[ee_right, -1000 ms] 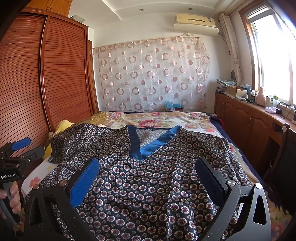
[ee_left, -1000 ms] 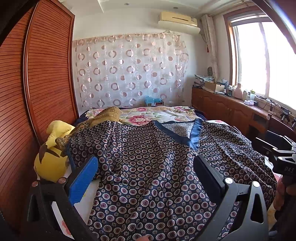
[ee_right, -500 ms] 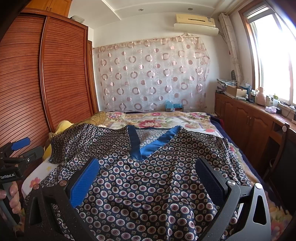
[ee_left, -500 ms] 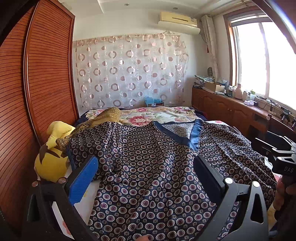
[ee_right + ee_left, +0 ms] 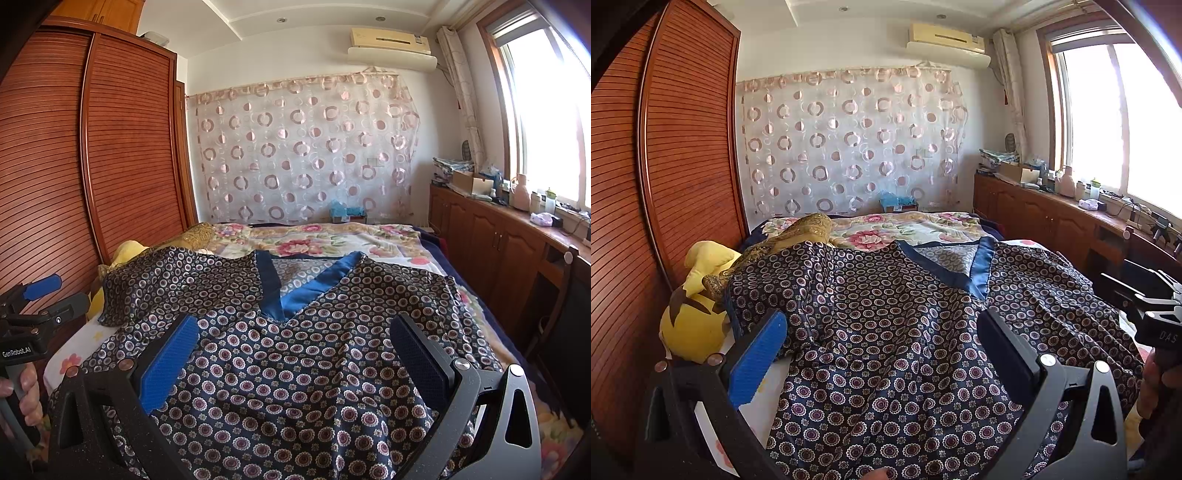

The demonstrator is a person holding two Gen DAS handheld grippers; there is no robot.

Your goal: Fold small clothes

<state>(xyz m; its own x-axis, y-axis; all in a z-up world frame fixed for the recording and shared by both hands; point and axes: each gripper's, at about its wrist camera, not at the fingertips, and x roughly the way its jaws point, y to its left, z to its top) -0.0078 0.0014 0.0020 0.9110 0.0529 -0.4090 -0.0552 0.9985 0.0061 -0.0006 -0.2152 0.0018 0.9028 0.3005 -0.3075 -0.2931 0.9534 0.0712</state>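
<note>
A dark navy top (image 5: 886, 332) (image 5: 295, 362) patterned with small circles and trimmed with a blue V-neck band (image 5: 295, 291) lies spread flat on the bed, neck pointing away. My left gripper (image 5: 882, 332) hovers open over its left half, nothing between the fingers. Over the middle of the garment my right gripper (image 5: 295, 343) is also open and holds nothing. Each gripper appears at the edge of the other's view: the right one (image 5: 1156, 306) in a hand, the left one (image 5: 33, 306) in a hand.
A yellow plush toy (image 5: 694, 306) and a gold cloth (image 5: 798, 232) sit at the bed's left beside the wooden wardrobe (image 5: 665, 184). A floral bedspread (image 5: 314, 240) covers the far bed. Wooden cabinets (image 5: 498, 243) with clutter run under the window on the right.
</note>
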